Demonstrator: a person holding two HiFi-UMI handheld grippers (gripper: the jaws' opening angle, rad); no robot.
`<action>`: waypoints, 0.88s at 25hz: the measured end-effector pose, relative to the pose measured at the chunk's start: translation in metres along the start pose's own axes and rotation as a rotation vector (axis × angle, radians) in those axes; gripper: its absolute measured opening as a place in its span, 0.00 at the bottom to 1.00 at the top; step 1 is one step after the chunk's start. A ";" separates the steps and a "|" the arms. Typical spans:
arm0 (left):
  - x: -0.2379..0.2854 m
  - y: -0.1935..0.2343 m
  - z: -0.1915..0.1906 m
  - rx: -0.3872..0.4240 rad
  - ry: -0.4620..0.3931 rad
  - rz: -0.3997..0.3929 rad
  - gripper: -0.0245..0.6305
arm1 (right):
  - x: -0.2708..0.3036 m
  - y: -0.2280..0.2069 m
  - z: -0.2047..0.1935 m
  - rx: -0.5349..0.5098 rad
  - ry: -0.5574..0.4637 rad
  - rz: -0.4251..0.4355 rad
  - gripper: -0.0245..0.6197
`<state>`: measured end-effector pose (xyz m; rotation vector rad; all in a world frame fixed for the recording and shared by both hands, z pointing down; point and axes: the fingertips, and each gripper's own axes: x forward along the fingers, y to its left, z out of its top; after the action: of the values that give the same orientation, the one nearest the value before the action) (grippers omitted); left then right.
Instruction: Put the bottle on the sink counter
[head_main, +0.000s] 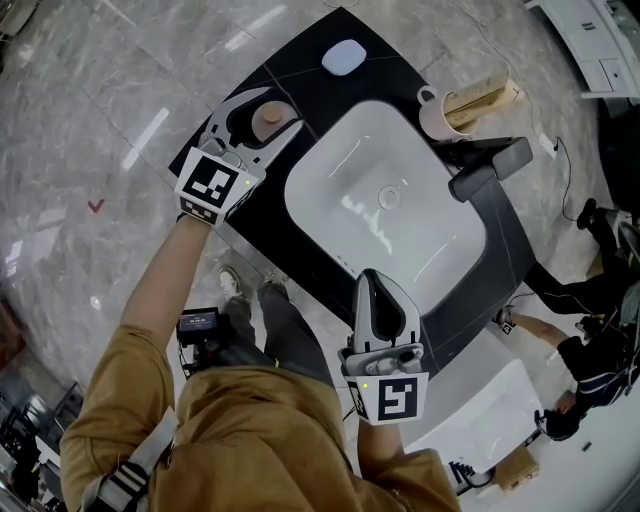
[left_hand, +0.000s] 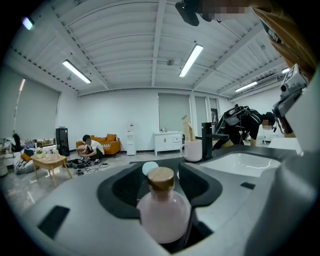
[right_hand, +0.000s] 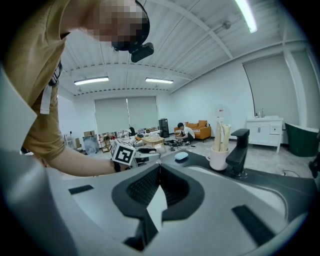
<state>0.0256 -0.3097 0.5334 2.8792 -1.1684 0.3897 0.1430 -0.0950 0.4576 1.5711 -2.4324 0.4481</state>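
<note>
Counter (head_main: 300, 75) bears bottle (left_hand: 164, 212) — base hidden — within spread left gripper (head_main: 280, 109); right gripper (head_main: 368, 278) closed.

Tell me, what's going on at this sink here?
A person is working at a sink with a gripper in each hand. The pink bottle stands upright on the black counter, beside the white basin, between the jaws of the left gripper, which are open and not pressing on it. The right gripper, jaws together and empty, hangs over the basin's near edge.
</note>
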 end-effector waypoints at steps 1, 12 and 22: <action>-0.001 0.000 0.002 0.003 0.000 0.000 0.39 | 0.000 0.000 0.001 0.000 -0.004 0.000 0.05; -0.007 0.000 0.009 0.007 -0.001 0.007 0.37 | -0.005 0.007 0.007 -0.008 -0.016 0.000 0.05; -0.007 0.001 0.021 0.006 -0.018 0.010 0.33 | -0.008 0.008 0.015 -0.017 -0.035 -0.003 0.05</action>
<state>0.0248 -0.3080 0.5110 2.8894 -1.1863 0.3690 0.1388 -0.0907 0.4400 1.5882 -2.4524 0.4019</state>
